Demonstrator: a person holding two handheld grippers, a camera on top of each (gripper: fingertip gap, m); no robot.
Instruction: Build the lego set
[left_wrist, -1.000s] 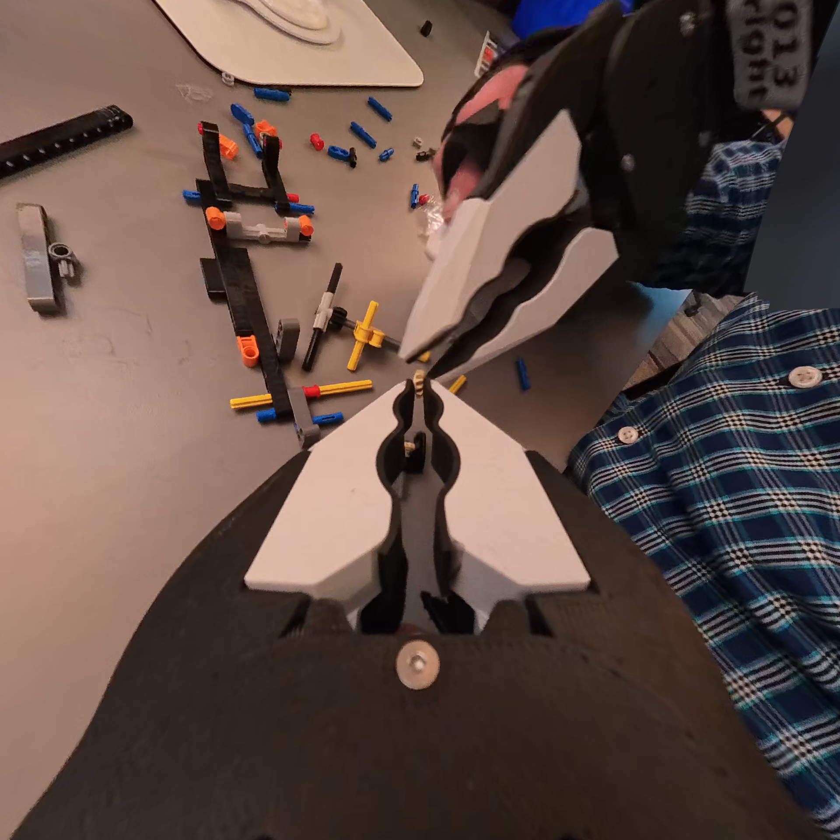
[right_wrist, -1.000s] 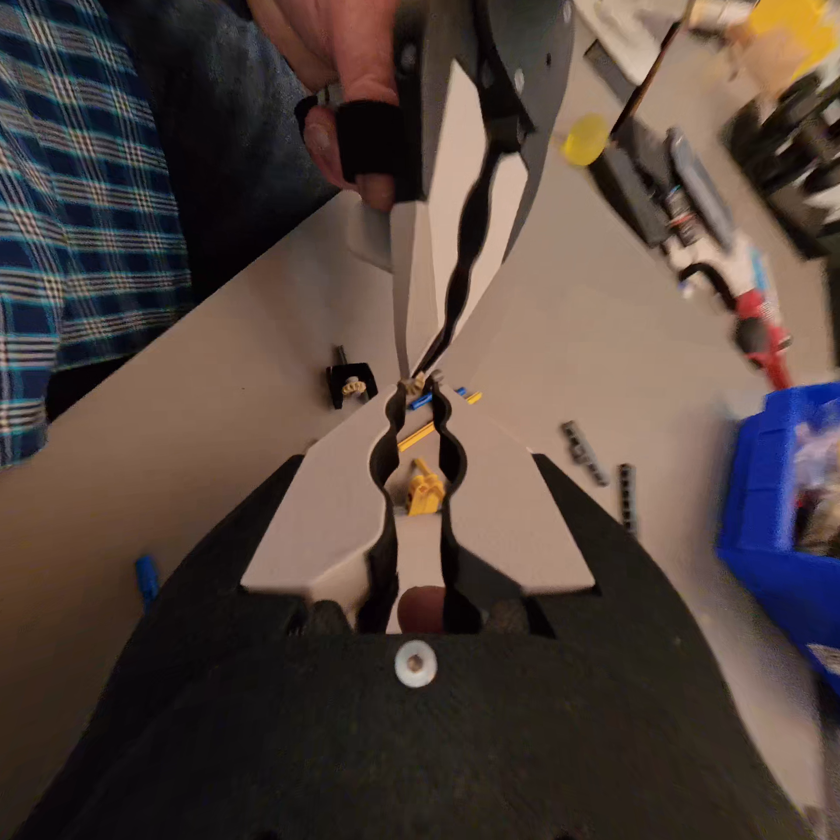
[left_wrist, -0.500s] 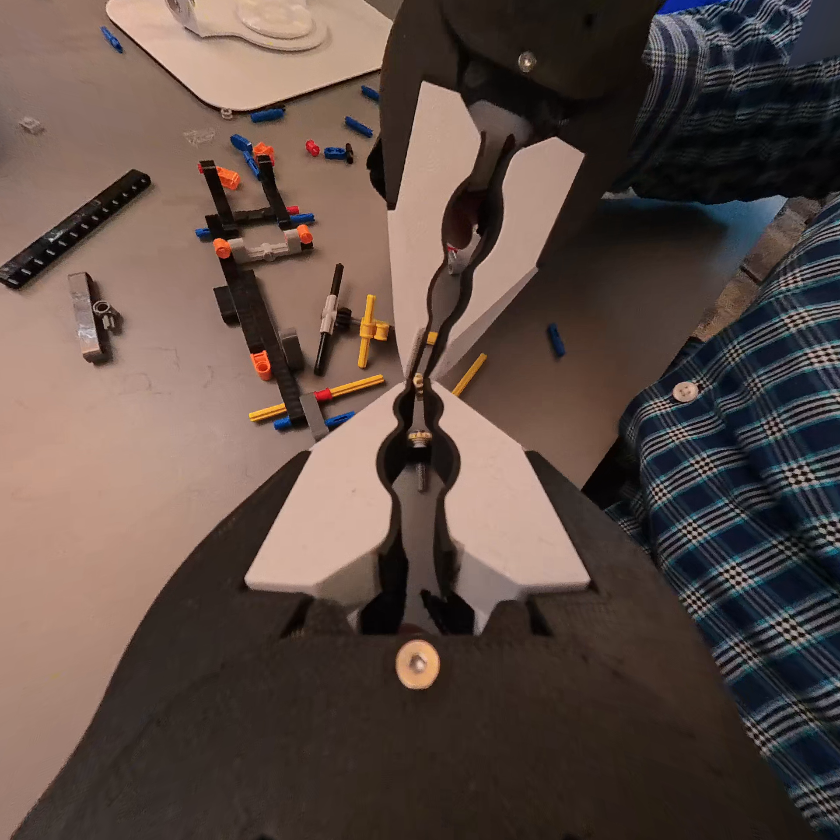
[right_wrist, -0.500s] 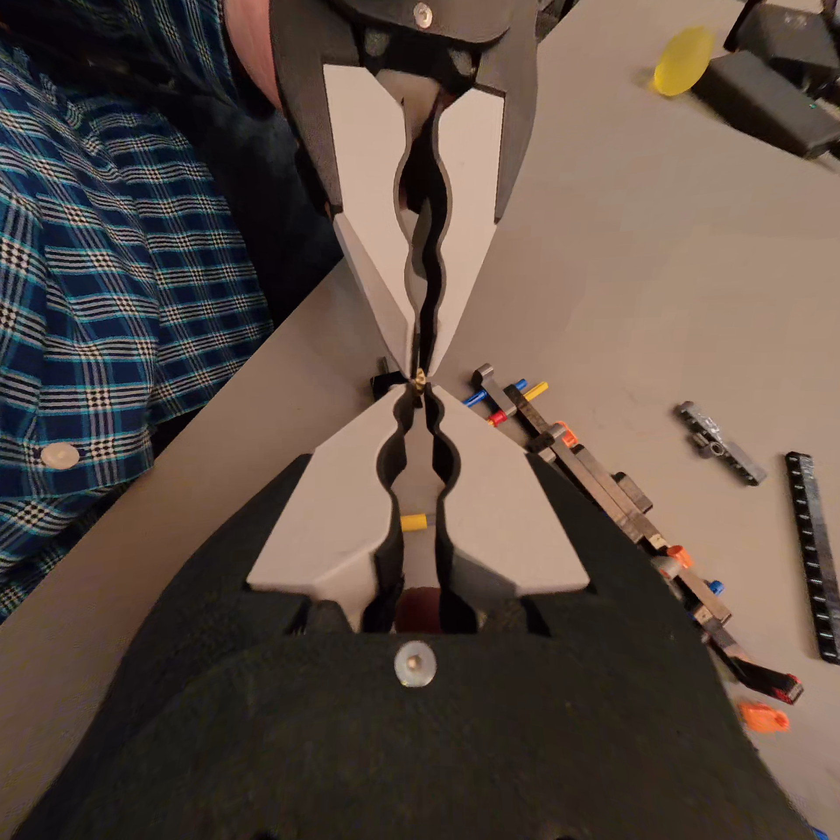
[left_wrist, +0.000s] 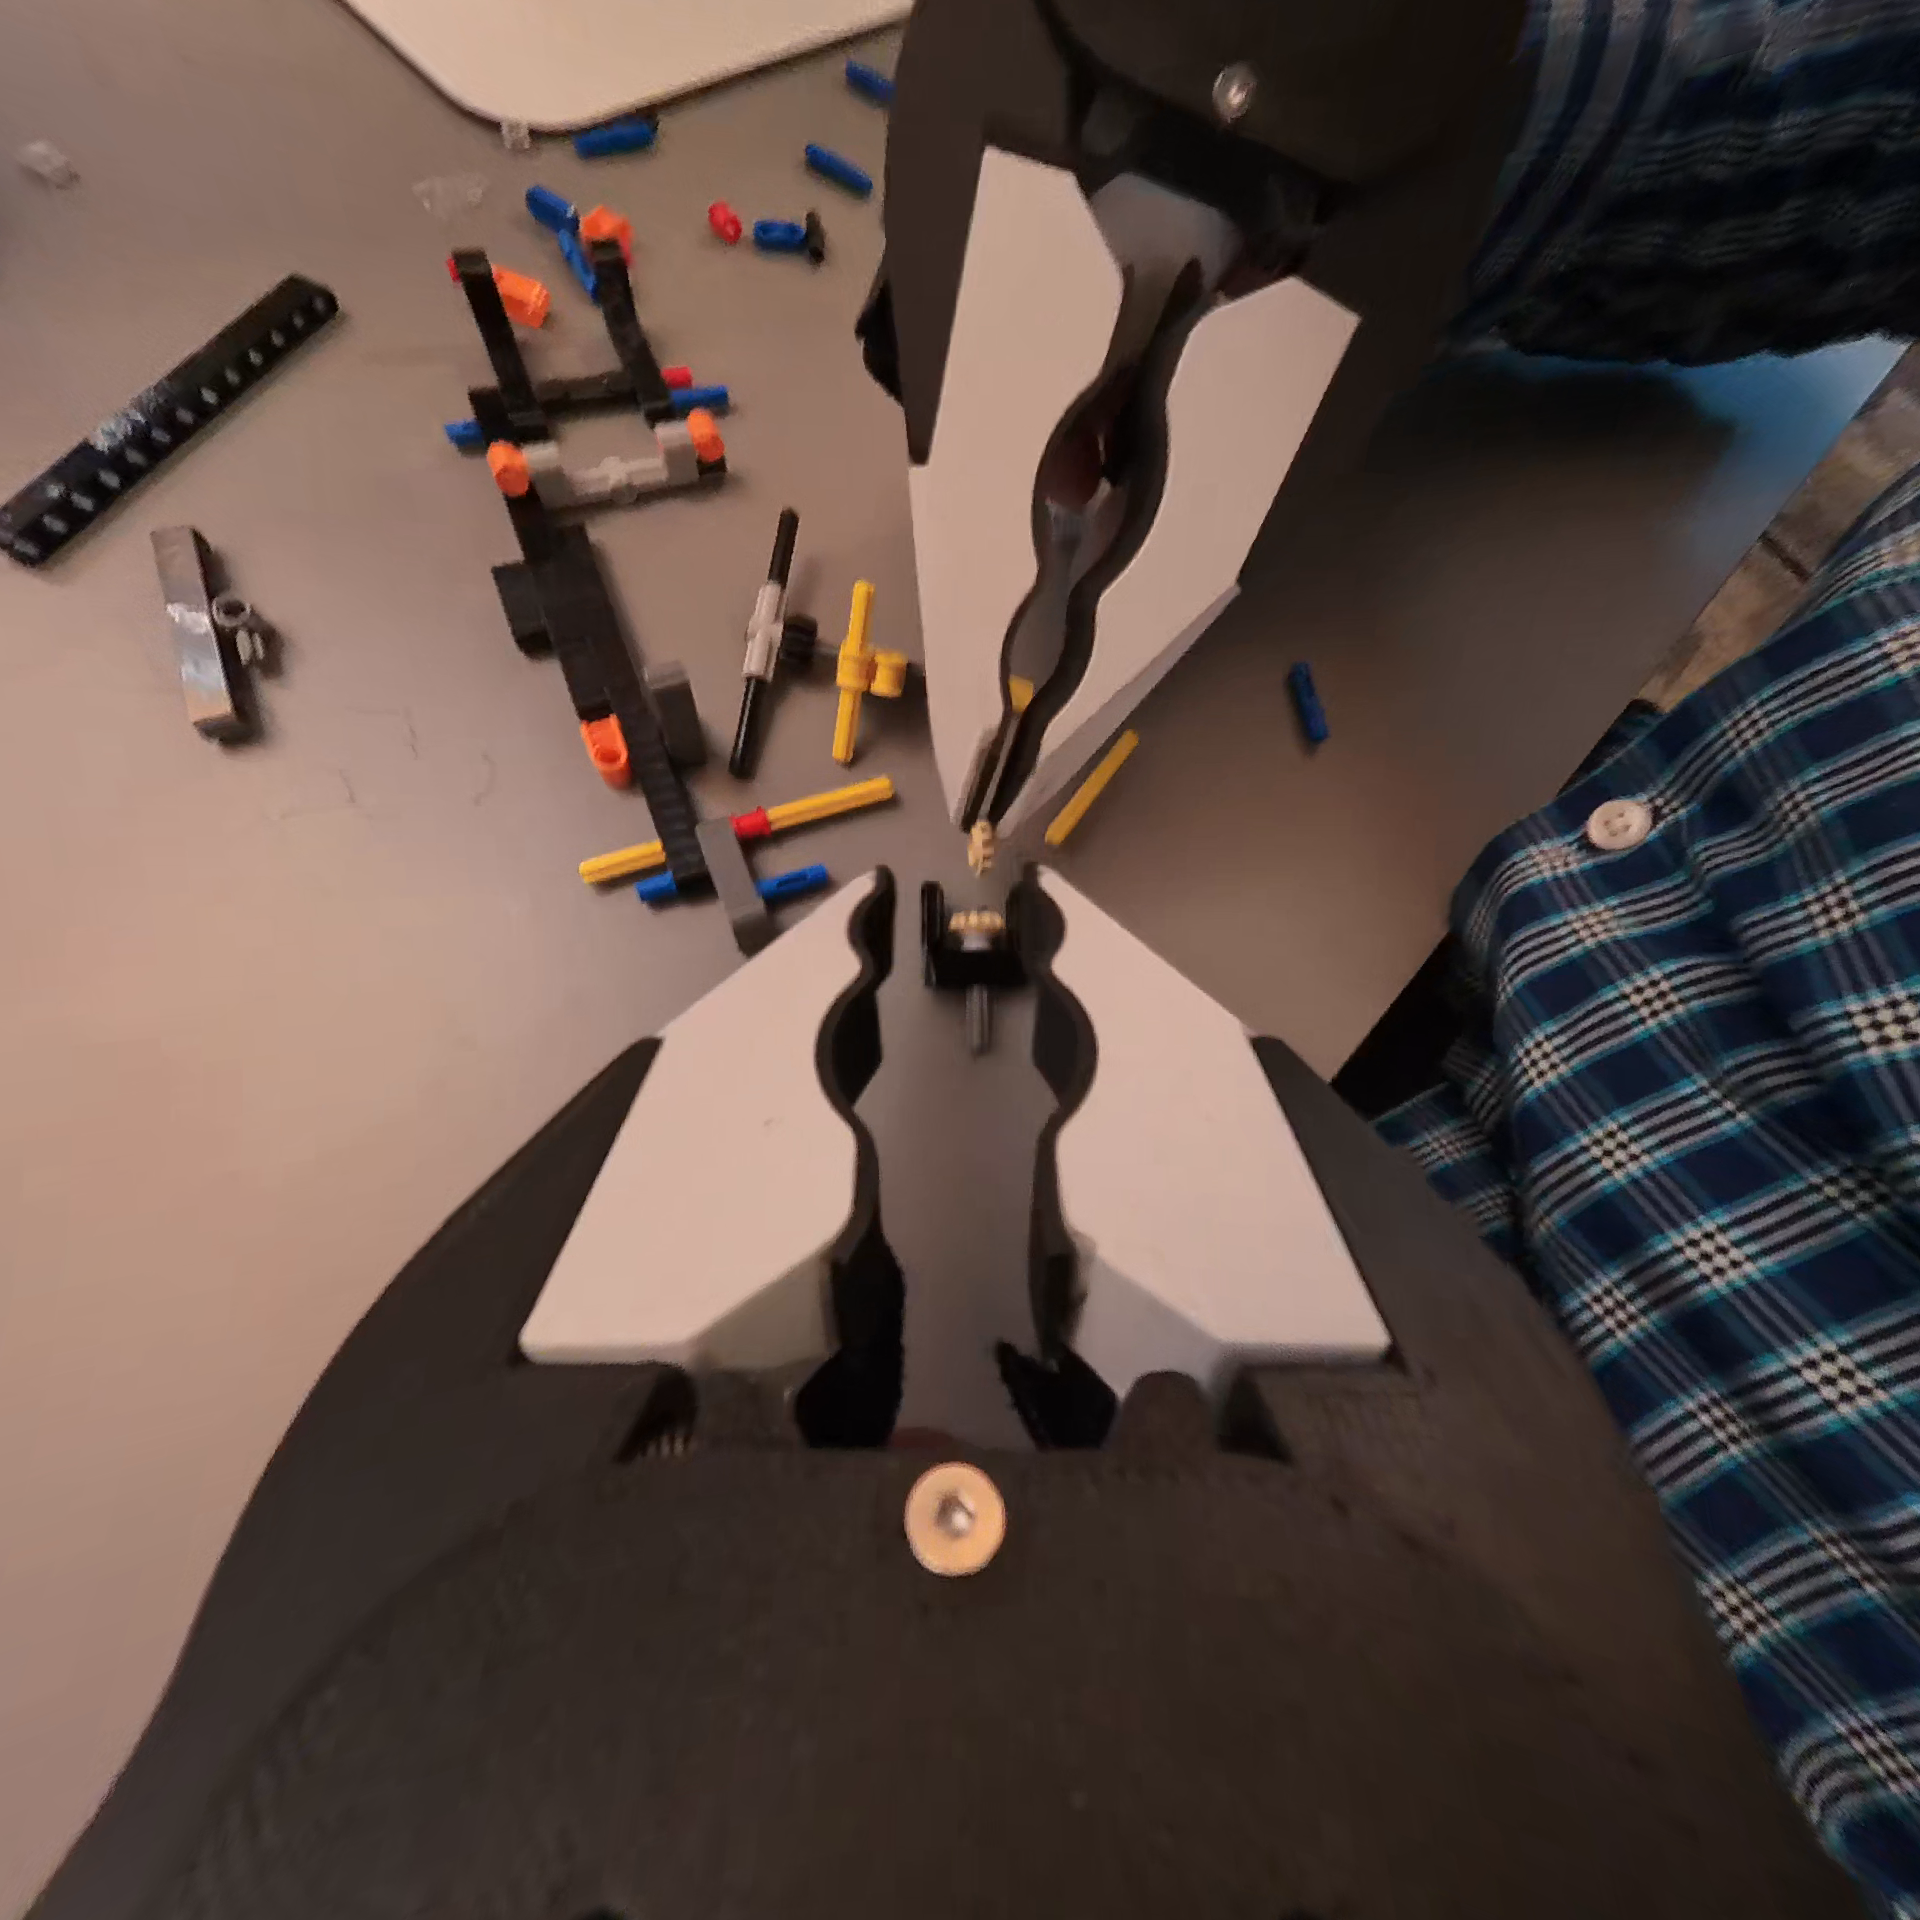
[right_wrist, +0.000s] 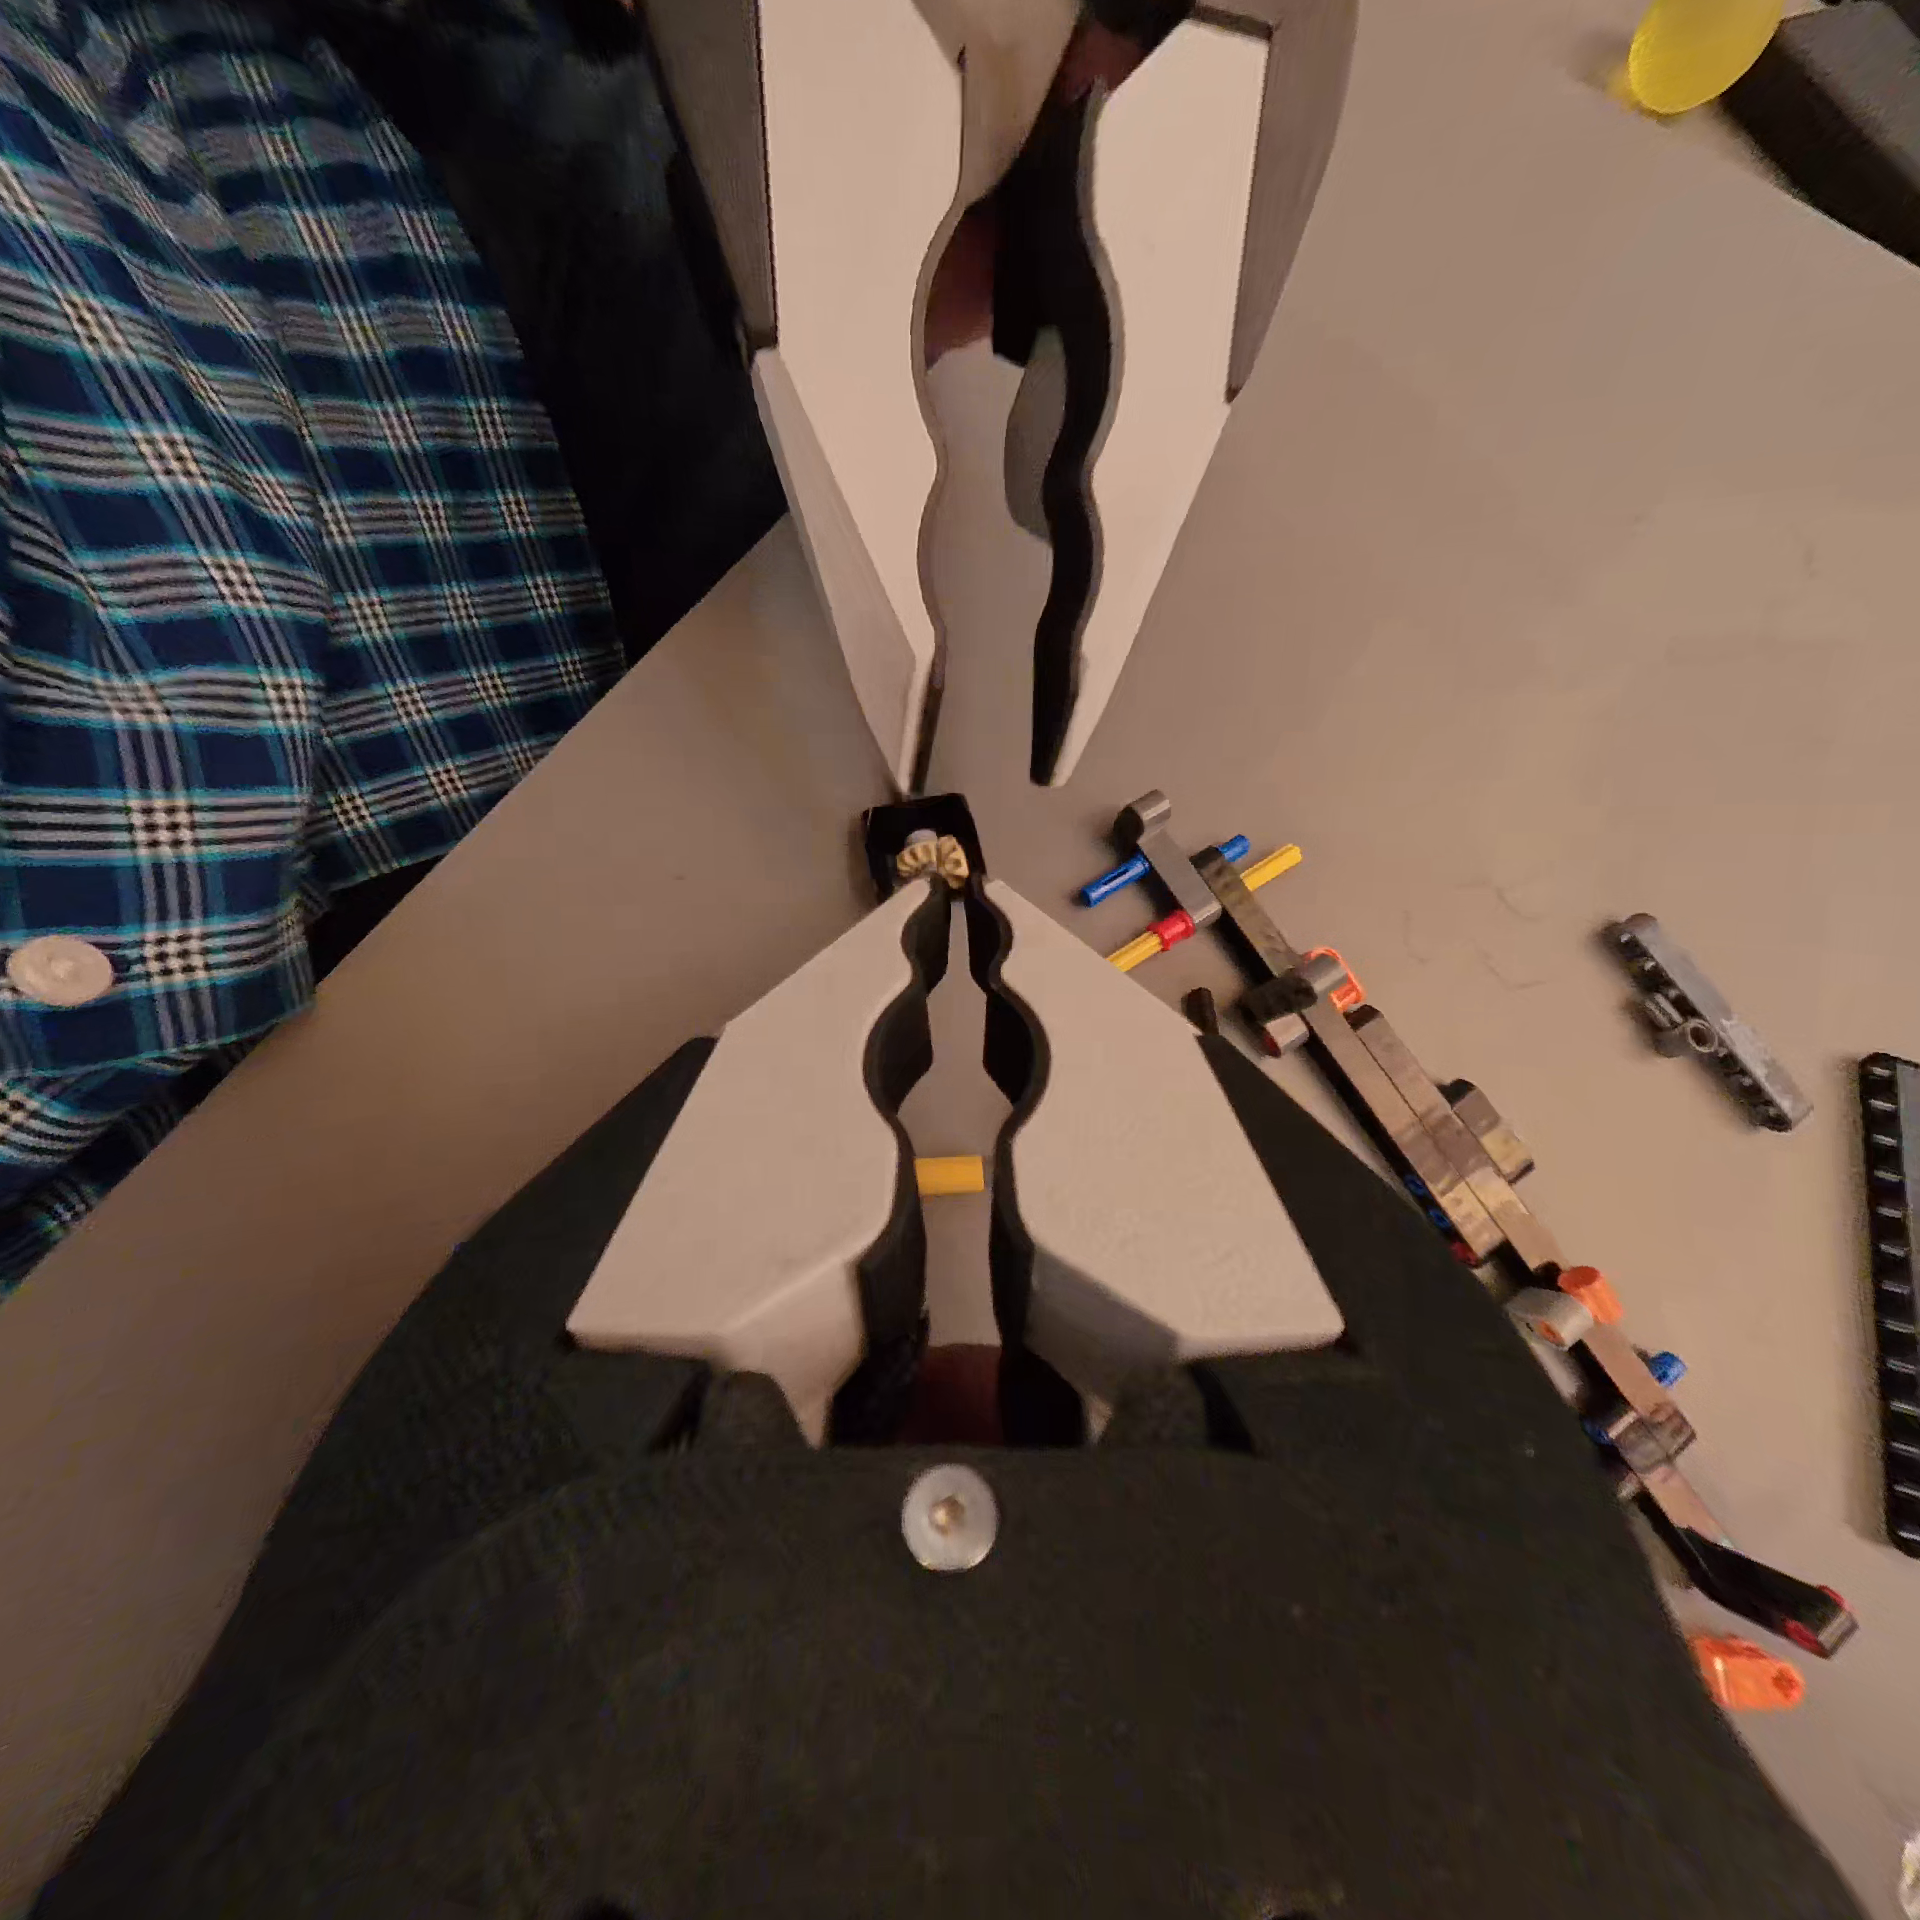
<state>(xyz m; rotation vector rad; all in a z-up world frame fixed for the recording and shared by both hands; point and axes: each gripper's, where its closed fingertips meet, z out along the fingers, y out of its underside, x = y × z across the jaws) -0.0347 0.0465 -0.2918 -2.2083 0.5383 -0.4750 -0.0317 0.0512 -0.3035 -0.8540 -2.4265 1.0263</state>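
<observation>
Jaws of the left gripper (left_wrist: 956, 883) are now spread wide apart, whereas half a second ago they were closed to a narrow slit around the small tan gear (left_wrist: 980, 840). That gear is now pinched between the nearly closed tips of the right gripper (left_wrist: 987, 821), so a hand-over from left to right is judged to have been made.

Directly under the gear, a small black frame piece (left_wrist: 971, 951) is seen on the table (left_wrist: 260, 1039), between the spread left fingers; a second tan gear (left_wrist: 977, 923) is already seated in it and a short dark axle stub projects from its near side. From the right wrist view the held gear (right_wrist: 948, 876) is observed touching, or just beside, the seated one (right_wrist: 928, 858); actual meshing cannot be told.

The step in hand is judged to be the fitting of the second gear into the frame. With the left jaws released, the frame lies unsupported and may slide if pressed.

Farther out, the long black chassis assembly (left_wrist: 613, 644) with orange connectors, loose yellow axles (left_wrist: 821, 805) and blue pins (left_wrist: 1307, 704) is noted, well apart from the work. A person's plaid shirt (left_wrist: 1683, 1091) is seen at the table edge.
</observation>
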